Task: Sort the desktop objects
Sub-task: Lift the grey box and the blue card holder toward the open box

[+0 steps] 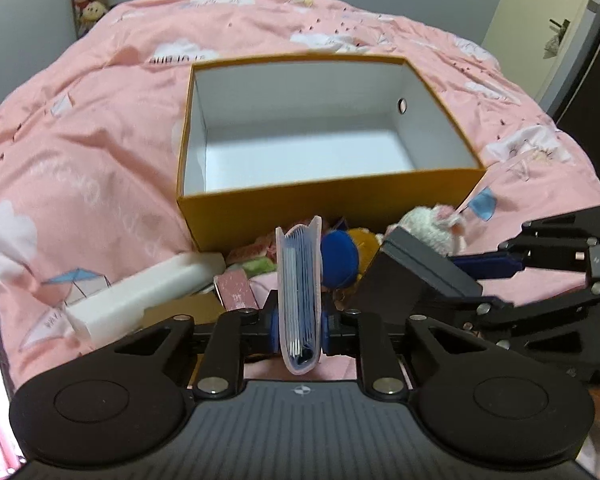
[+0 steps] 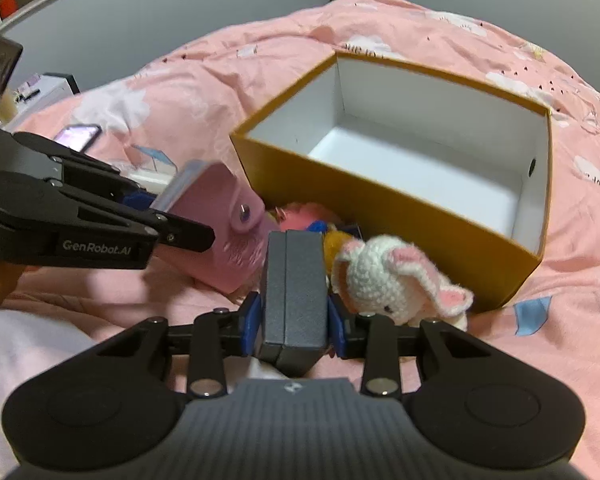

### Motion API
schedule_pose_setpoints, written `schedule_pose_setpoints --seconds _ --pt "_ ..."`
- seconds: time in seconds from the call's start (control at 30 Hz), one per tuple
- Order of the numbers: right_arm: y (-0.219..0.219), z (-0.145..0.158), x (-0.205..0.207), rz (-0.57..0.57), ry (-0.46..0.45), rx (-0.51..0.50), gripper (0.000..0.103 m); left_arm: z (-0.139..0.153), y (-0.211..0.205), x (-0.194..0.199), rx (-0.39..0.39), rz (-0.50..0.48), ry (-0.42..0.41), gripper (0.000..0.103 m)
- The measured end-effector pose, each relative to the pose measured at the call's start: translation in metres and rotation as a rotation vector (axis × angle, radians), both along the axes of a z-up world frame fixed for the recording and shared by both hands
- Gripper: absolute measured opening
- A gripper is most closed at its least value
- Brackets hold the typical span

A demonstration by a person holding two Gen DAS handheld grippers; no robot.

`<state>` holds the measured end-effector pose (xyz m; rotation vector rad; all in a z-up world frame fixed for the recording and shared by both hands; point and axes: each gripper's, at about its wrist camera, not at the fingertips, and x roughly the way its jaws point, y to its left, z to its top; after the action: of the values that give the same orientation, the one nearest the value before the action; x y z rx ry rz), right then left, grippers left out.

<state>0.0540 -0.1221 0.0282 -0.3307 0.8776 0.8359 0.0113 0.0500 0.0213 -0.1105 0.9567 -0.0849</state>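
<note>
My left gripper (image 1: 300, 320) is shut on a pink card holder (image 1: 300, 292) with blue sleeves inside, held upright on its edge in front of the box. In the right wrist view the left gripper (image 2: 140, 208) comes in from the left with the same pink card holder (image 2: 220, 232). My right gripper (image 2: 294, 320) is shut on a dark grey flat case (image 2: 294, 280), seen also as the grey case (image 1: 416, 272) in the left wrist view. An open yellow box (image 1: 328, 200) with a white inside sits on the pink bedspread; the yellow box (image 2: 380, 216) has nothing in it.
A white crocheted bunny (image 2: 388, 276) lies against the box's near wall, with a blue round thing (image 1: 340, 260) and other small toys beside it. A long white case (image 1: 140, 296) and a small pink box (image 1: 236, 290) lie to the left. A phone (image 2: 78, 136) rests farther left.
</note>
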Motion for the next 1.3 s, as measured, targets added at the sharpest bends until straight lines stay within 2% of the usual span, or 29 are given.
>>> schedule_pose_setpoints --seconds 0.2,0.4,0.57,0.77,0.87,1.07,1.3 --pt "-0.006 0.036 0.007 -0.026 -0.043 0.103 0.037 0.031 0.004 0.001 -0.019 -0.005 -0.075 0.02" --pt "-0.001 0.061 0.024 -0.062 -0.122 0.154 0.037 0.062 0.013 0.016 -0.03 0.005 -0.148 0.02" --pt "0.01 0.075 0.053 -0.083 -0.161 0.191 0.037 0.078 0.029 0.044 -0.035 -0.003 -0.14 0.02" --pt "0.033 0.081 0.086 -0.101 -0.218 0.226 0.037 0.086 0.042 0.079 0.043 -0.013 -0.124 0.02" --pt "0.045 0.072 0.104 -0.13 -0.222 0.215 0.037 0.081 0.048 0.099 0.037 -0.028 -0.095 0.02" --pt "0.056 0.04 0.134 -0.183 -0.143 0.202 0.037 0.051 0.048 0.131 0.038 -0.061 0.002 0.02" --pt "0.057 -0.003 0.161 -0.247 0.007 0.199 0.037 0.003 0.049 0.152 0.038 -0.052 0.143 0.02"
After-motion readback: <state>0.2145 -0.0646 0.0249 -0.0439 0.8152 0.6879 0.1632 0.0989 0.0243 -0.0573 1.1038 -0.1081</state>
